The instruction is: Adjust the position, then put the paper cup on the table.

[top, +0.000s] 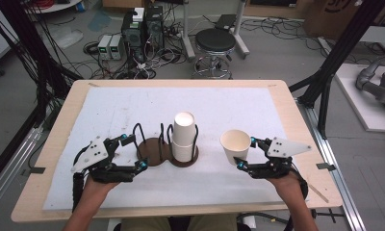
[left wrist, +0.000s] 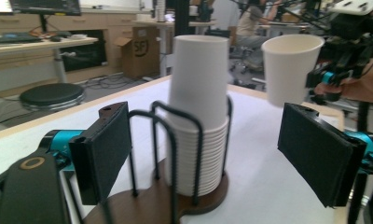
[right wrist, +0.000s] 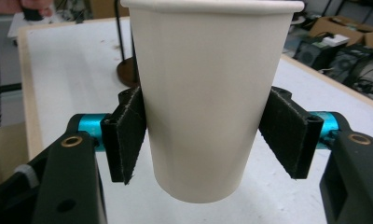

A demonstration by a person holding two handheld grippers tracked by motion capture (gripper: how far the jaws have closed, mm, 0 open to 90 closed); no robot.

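Note:
A brown two-ring cup holder stands mid-table on the white mat. Its right ring holds a stack of upside-down white paper cups, seen close in the left gripper view. The left ring is empty. My left gripper is open just left of the holder, its jaws straddling the wire posts. My right gripper is shut on a single upright paper cup, right of the stack. In the right gripper view both pads press the cup's sides, and its base hangs above the mat.
The white mat covers most of the wooden table. Beyond the far edge stand a black stool and computer boxes with cables. Black frame posts rise at both sides of the table.

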